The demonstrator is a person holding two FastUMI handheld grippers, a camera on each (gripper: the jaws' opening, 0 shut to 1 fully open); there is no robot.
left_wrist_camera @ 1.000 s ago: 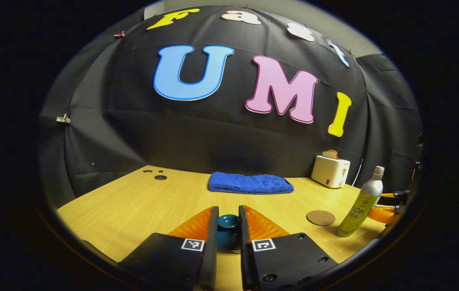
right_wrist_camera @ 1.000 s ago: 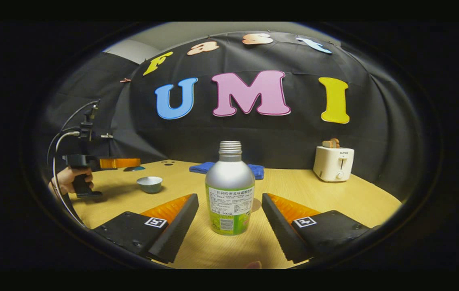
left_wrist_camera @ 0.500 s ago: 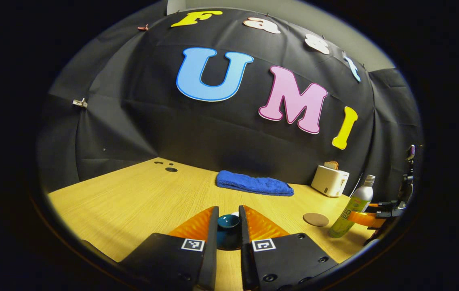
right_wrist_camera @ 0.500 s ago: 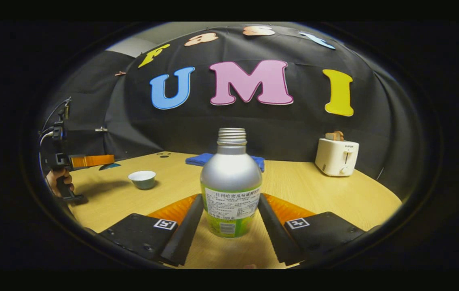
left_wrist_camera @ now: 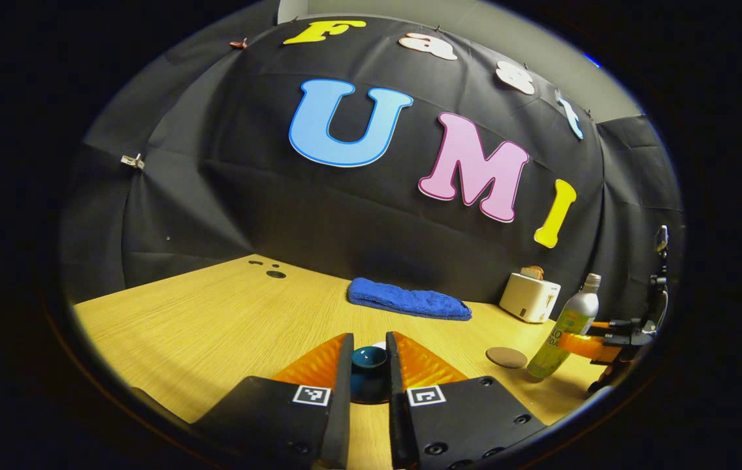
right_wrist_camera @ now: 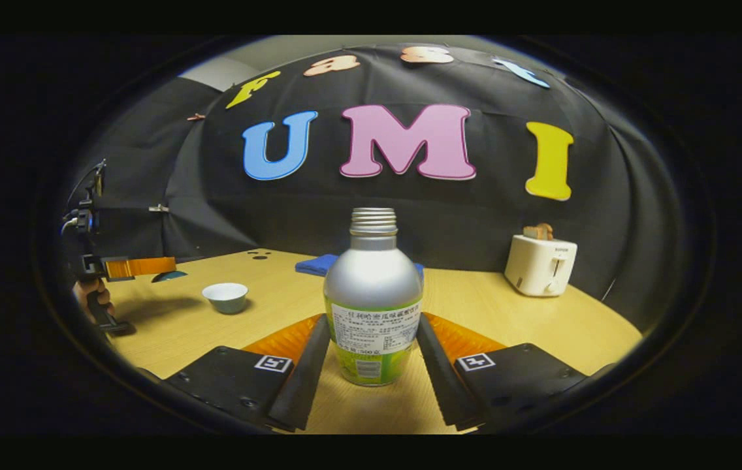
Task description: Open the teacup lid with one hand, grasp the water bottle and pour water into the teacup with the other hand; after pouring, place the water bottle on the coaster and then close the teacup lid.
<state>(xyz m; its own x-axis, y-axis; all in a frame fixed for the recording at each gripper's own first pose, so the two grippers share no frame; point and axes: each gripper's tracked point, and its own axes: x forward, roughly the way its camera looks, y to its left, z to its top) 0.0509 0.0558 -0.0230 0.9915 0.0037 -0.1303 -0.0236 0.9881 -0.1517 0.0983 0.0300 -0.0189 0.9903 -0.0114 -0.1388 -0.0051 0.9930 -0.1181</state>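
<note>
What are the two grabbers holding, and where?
The left gripper pinches the teacup lid by its knob. The right gripper squeezes the water bottle around its lower body.

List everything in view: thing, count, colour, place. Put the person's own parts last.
Table: one, light wood, underneath everything.
Teacup: one, pale, uncovered, on the table's left in the right gripper view.
Teacup lid: one, dark teal, held off the cup.
Water bottle: one, silver and green, uncapped, upright.
Coaster: one, brown, beside the bottle.
Towel: one, blue, by the wall.
Toaster: one, white, back right.
Left gripper: shut on the lid.
Right gripper: fingers against the bottle's sides.
Hand: holding the left gripper's handle.
</note>
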